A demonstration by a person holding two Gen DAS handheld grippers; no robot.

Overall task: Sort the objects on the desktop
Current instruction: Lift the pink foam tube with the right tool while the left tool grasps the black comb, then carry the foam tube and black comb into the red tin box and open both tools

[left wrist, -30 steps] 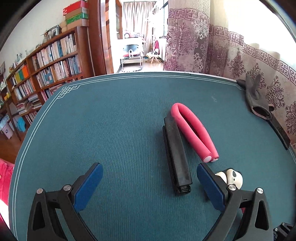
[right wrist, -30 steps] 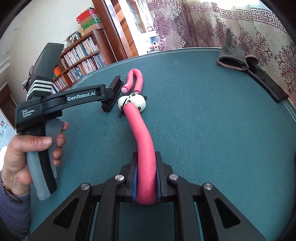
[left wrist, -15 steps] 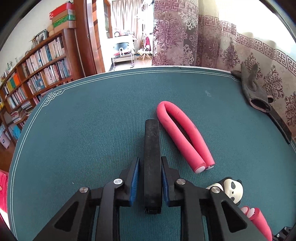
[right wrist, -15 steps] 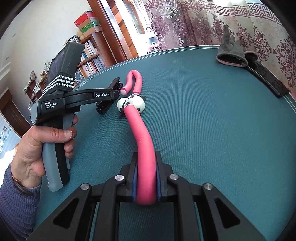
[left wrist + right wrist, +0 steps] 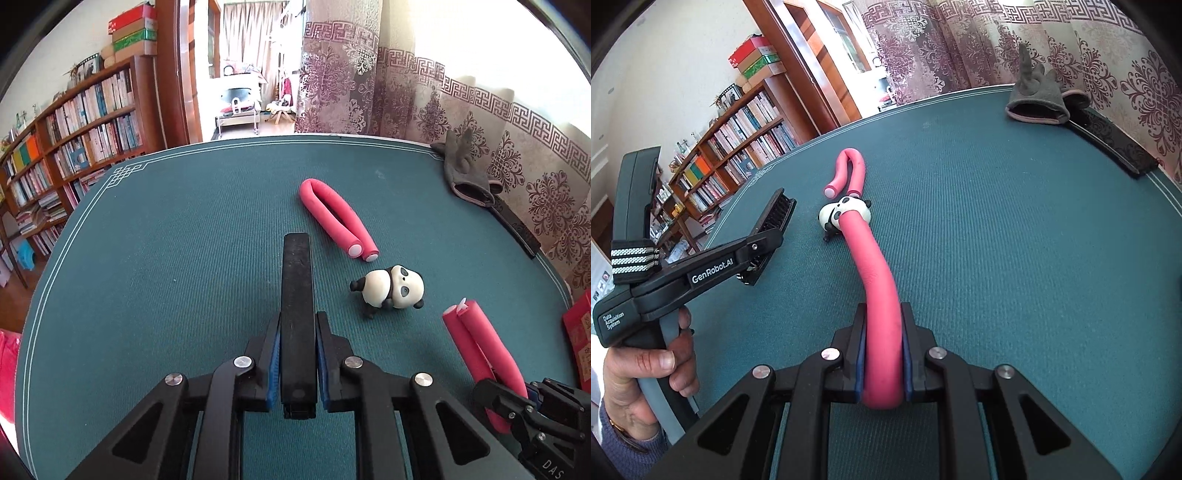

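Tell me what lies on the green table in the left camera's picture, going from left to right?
Black bar in the left gripper → loose pink foam roller → toy panda → second pink roller in the right gripper. The grey glove lies far back right.

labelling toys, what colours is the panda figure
White with black patches, the panda figure; left wrist view shows it best.

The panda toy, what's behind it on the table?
Behind the panda toy lies a folded pink foam roller on the green table. In the right wrist view, the held pink roller covers part of the panda.
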